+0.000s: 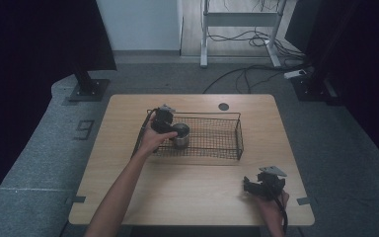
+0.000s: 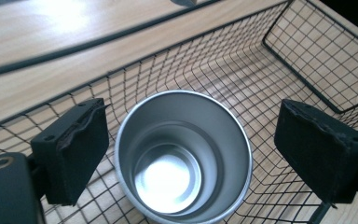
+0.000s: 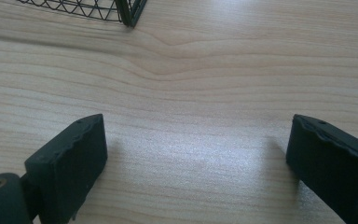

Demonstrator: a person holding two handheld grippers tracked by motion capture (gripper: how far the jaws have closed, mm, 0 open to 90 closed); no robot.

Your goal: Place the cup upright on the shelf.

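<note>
1. One wooden table [image 1: 192,192] carries one black wire basket [image 1: 217,133], set toward its far side.
2. One shiny metal cup [image 2: 182,161] stands upright and empty in the left end of the basket.
3. The left gripper [image 2: 186,144] hangs over the cup, jaws spread wide to either side of its rim, touching nothing.
4. The right gripper [image 3: 196,154] sits near the table's front right corner, well apart from the basket, its jaws parted over bare wood.
5. No brand, label or writing is legible on the cup, basket or grippers.
</note>
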